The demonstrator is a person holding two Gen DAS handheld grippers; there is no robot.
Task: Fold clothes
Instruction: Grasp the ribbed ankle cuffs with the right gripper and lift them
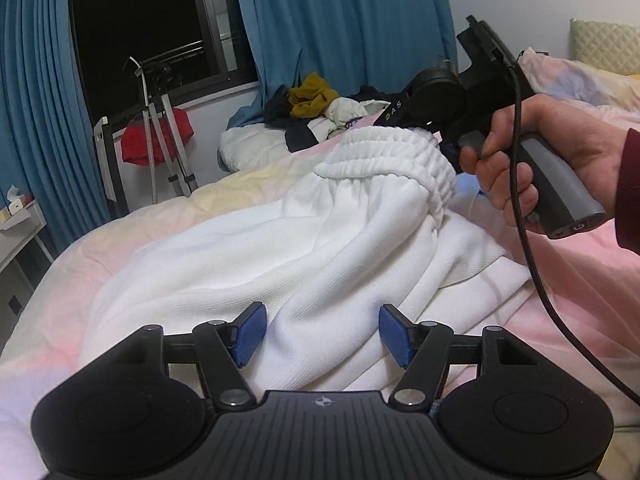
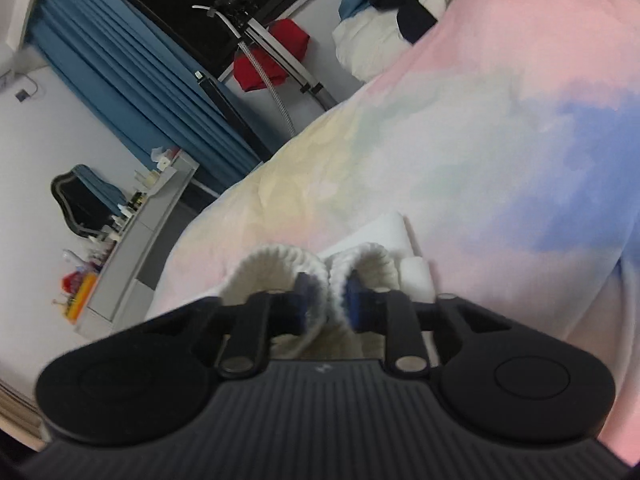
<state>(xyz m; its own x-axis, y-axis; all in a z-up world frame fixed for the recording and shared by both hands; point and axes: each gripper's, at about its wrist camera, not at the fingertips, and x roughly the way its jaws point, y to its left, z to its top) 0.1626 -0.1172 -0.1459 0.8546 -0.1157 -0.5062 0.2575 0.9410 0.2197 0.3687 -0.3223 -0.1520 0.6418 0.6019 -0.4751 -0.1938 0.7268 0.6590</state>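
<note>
White trousers (image 1: 280, 248) with a ribbed elastic waistband (image 1: 384, 160) lie bunched on the pastel bedspread (image 1: 160, 192). My left gripper (image 1: 322, 334) is open, its blue pads on either side of a fold of the white cloth, low over the bed. My right gripper (image 2: 326, 302) is shut on the ribbed waistband (image 2: 324, 272) and holds it lifted; in the left wrist view the right gripper's body (image 1: 480, 84) and the hand holding it are behind the waistband at upper right. Its fingertips are hidden there by the cloth.
A pile of other clothes (image 1: 316, 108) lies at the far end of the bed, with a white pillow (image 1: 248, 144). A clothes steamer stand with a red garment (image 1: 156, 140) stands by the blue curtains (image 1: 340, 20). A grey dresser (image 2: 132, 240) is to the left. A cable (image 1: 532, 248) hangs from the right gripper.
</note>
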